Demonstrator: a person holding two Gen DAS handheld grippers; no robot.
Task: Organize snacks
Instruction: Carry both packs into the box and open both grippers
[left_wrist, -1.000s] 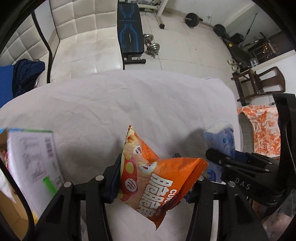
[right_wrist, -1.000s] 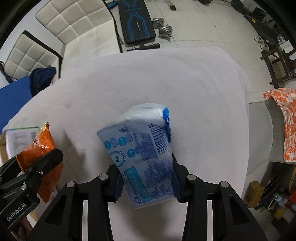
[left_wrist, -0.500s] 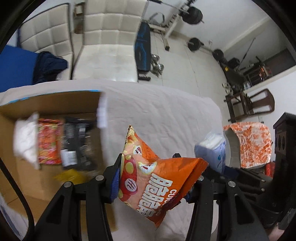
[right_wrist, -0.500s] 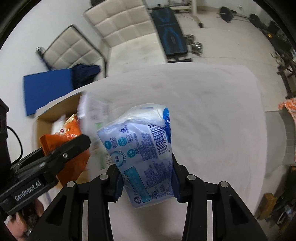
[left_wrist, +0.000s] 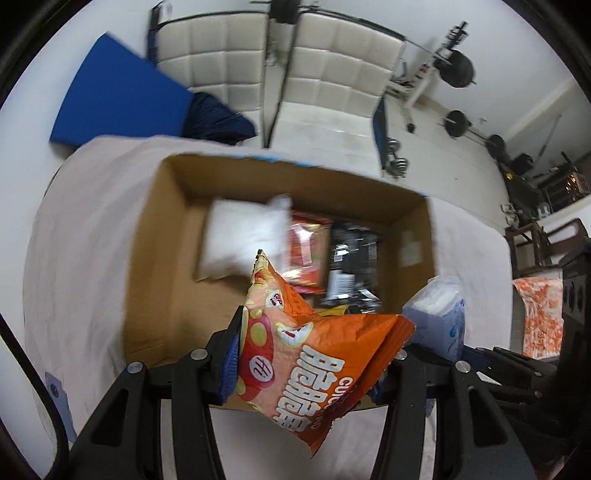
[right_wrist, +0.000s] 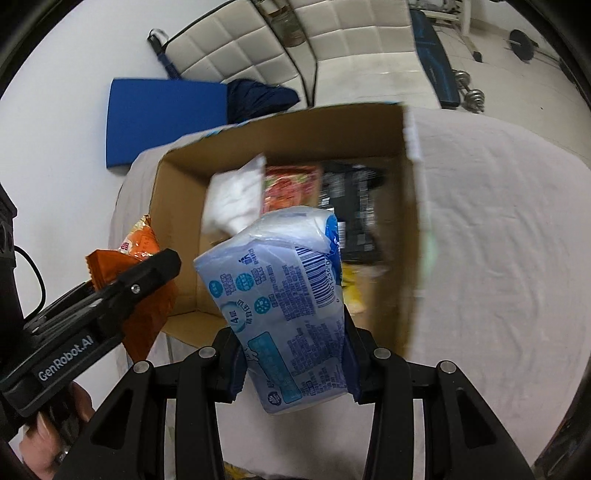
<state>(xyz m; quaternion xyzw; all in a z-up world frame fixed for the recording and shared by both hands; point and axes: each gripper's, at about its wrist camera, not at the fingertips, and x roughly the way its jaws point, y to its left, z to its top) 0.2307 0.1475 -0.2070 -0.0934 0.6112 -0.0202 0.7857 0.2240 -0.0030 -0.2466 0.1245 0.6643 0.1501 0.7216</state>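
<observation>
My left gripper (left_wrist: 308, 354) is shut on an orange snack bag (left_wrist: 314, 354), held just over the near wall of an open cardboard box (left_wrist: 155, 258). My right gripper (right_wrist: 291, 365) is shut on a blue and white packet (right_wrist: 284, 306), also above the box's near edge (right_wrist: 184, 321). Inside the box lie a white pouch (left_wrist: 240, 236), a red packet (left_wrist: 306, 251), a black packet (left_wrist: 351, 258) and something yellow (right_wrist: 351, 295). In the right wrist view the left gripper (right_wrist: 122, 295) with the orange bag (right_wrist: 144, 306) is at the left.
The box stands on a table under a white cloth (right_wrist: 498, 240). Behind it are white padded chairs (left_wrist: 332, 66), a blue mat (left_wrist: 118, 99) and dark blue clothing (left_wrist: 218, 122). Weights and a bench (right_wrist: 436, 62) lie on the floor beyond. A hand (right_wrist: 40, 432) grips the left tool.
Both grippers swung left with their packets, from over bare cloth to over the open box. The box interior came fully into view.
</observation>
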